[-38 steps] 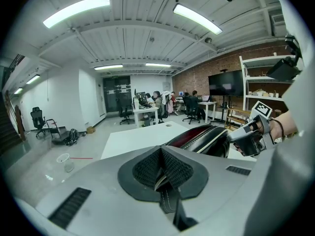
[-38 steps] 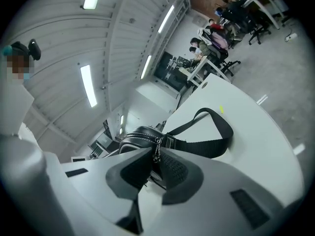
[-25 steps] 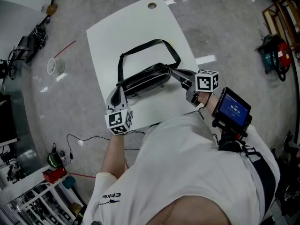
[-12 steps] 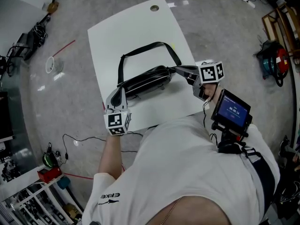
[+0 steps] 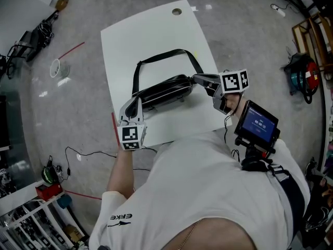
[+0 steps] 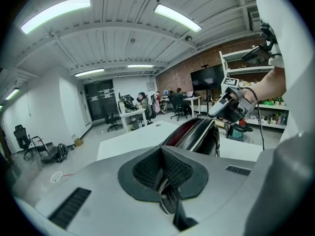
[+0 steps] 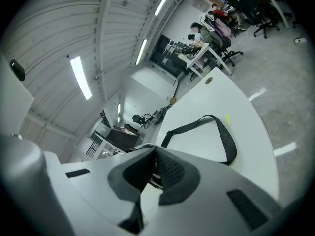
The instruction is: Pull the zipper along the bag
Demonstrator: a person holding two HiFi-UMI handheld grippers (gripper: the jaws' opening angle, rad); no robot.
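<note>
Black, glossy and soft-sided, the bag [image 5: 162, 90] lies across the middle of the white table [image 5: 156, 30], with its strap [image 5: 165, 54] looped beyond it. The left gripper [image 5: 135, 104] is clamped on the bag's left end. The right gripper [image 5: 196, 79] is closed at the right end, apparently on the zipper pull [image 7: 153, 177]. The bag looks light and floppy and likely to bunch, so the end seam wants holding taut while the small pull is pinched firmly.

White table [image 5: 140, 40]: round hole [image 5: 177, 11] near 12 o'clock edge. Grey floor [image 5: 244, 30]: small white round container [image 5: 56, 68] at 9 o'clock; red-and-teal machine [image 5: 303, 69], possibly vacuum, at 3 o'clock; thin black cable [image 5: 96, 152] at 8 o'clock.
</note>
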